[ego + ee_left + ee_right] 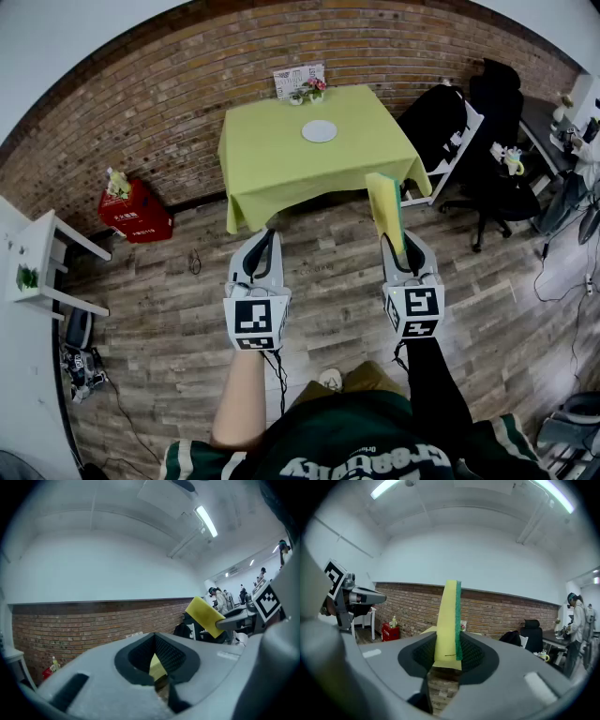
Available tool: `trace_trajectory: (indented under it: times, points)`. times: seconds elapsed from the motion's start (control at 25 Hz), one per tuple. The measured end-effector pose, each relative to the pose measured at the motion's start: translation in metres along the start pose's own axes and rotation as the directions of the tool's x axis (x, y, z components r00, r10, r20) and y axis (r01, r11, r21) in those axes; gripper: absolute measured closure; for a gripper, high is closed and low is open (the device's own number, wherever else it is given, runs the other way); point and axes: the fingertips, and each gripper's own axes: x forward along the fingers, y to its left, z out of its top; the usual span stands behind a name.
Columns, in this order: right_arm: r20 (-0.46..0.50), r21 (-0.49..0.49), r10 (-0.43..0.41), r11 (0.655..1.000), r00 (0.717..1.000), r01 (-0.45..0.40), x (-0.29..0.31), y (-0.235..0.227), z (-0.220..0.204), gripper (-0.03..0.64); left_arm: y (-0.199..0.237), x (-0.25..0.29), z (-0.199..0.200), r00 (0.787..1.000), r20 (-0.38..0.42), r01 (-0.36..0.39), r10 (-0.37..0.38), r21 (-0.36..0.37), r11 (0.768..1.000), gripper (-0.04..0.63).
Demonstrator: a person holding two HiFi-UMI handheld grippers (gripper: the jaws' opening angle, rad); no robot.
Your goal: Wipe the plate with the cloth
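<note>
A white plate (319,131) lies on a table with a yellow-green tablecloth (272,159), far ahead against the brick wall. Both grippers hang over the wooden floor, well short of the table. My right gripper (398,246) is shut on a yellow sponge with a green scouring side (385,208), which stands upright between the jaws (448,620). My left gripper (270,240) is beside it, jaws together with nothing between them (154,660). The sponge (205,616) also shows at the right of the left gripper view.
A flower pot and a card (302,86) stand at the table's back edge. A chair draped with a black jacket (439,127) and a black office chair (497,141) are right of the table. A red crate (136,211) and a white shelf (42,258) are at the left.
</note>
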Motion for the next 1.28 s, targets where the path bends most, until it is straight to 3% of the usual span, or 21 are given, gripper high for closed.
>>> trace_trajectory:
  times: [0.48, 0.72, 0.92, 1.28]
  points:
    - [0.005, -0.003, 0.012, 1.0, 1.0, -0.012, 0.041, -0.021, -0.004, 0.491, -0.003, 0.048, -0.011, 1.0, -0.006, 0.018, -0.018, -0.013, 1.0, 0.591]
    - [0.022, 0.009, 0.034, 0.999, 0.999, -0.034, 0.099, -0.042, 0.002, 0.489, 0.014, 0.104, -0.012, 1.0, -0.007, 0.004, -0.004, -0.008, 1.0, 0.591]
    - [0.024, 0.003, 0.074, 0.997, 0.997, -0.074, 0.153, -0.058, 0.007, 0.489, 0.031, 0.155, -0.012, 1.0, 0.011, 0.001, -0.001, -0.057, 0.998, 0.591]
    - [0.03, -0.015, 0.13, 0.991, 0.991, -0.13, 0.262, -0.104, 0.02, 0.488, 0.052, 0.264, -0.008, 0.999, -0.001, -0.035, 0.035, -0.036, 0.999, 0.589]
